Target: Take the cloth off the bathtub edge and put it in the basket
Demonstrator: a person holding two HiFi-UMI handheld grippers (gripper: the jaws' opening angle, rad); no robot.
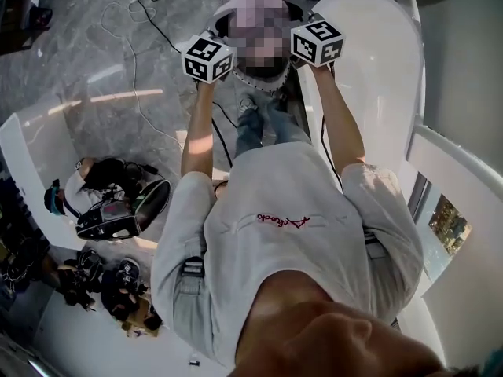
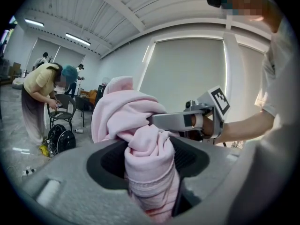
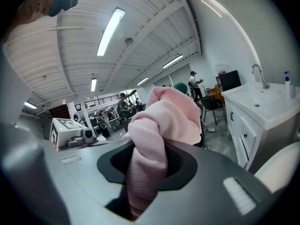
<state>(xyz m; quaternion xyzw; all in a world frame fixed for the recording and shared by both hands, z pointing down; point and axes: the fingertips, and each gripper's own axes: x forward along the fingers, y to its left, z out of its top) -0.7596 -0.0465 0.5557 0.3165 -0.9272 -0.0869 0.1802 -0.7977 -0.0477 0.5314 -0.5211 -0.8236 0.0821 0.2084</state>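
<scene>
Both sets of jaws are clenched on the pink cloth. Your left gripper has a thick bunched fold jammed right between its jaws, and your right gripper is pinching another twisted roll of the same cloth. So the cloth isn't lying on anything: it's up in the air, bunched into a lump strung between the two grippers, and clear of the bathtub.

In the head view it sits at the top, between the two marker cubes, over what looks like the dark round basket, though I can't make out much of that. The basket is on the grey floor, just beside the bathtub's outer wall.

Further out, cables trail across the floor on your left.
</scene>
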